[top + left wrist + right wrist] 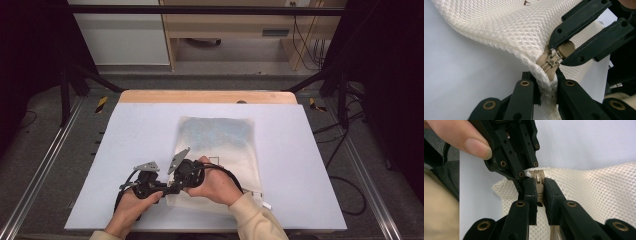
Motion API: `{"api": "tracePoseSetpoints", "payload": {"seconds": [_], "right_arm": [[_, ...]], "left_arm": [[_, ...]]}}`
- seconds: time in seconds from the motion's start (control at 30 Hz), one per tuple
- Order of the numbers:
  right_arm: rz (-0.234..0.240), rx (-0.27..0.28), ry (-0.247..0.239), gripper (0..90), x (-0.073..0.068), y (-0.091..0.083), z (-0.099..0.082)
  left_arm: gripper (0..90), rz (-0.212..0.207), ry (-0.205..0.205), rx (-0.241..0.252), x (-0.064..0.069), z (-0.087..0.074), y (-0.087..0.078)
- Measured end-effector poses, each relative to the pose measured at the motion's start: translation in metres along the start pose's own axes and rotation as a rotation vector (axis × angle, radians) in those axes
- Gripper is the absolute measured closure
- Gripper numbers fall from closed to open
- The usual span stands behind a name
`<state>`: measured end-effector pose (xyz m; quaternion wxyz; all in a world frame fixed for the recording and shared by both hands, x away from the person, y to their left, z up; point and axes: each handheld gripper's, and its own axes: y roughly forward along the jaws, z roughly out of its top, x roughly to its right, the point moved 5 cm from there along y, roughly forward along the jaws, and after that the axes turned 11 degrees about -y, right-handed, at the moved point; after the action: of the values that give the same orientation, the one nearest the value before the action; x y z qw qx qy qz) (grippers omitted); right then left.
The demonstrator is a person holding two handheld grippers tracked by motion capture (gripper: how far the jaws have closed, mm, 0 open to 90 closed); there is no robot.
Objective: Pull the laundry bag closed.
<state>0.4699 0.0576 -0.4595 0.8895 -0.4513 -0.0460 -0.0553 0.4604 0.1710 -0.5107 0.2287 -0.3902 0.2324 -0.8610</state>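
At the near table edge, the left gripper is clamping its jaws on the corner seam of the white mesh bag. Just beyond, the right gripper is pinching the beige zipper pull between closed jaws. The bag is lying flat on the white table, extending away from both hands.

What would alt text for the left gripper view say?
The left gripper pinches the corner edge of a white mesh bag, while the right gripper clamps the tan zipper pull just above it. A pale table lies beneath.
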Motion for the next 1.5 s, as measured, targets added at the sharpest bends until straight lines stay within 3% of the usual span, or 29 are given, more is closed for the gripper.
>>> {"api": "tracePoseSetpoints", "payload": {"seconds": [0.23,1.2,1.5], "right_arm": [[-0.011,-0.038,-0.004,82.1,0.001,-0.001,-0.004],[0.000,-0.036,0.031,82.0,0.002,-0.008,-0.022],[0.003,-0.034,0.025,81.9,0.001,-0.013,-0.026]], "left_arm": [[84.5,0.009,-0.004,0.010,-0.002,0.001,-0.003],[84.2,0.024,0.041,0.000,0.006,0.000,0.001],[84.3,0.010,0.052,0.003,0.010,-0.001,0.004]]}}
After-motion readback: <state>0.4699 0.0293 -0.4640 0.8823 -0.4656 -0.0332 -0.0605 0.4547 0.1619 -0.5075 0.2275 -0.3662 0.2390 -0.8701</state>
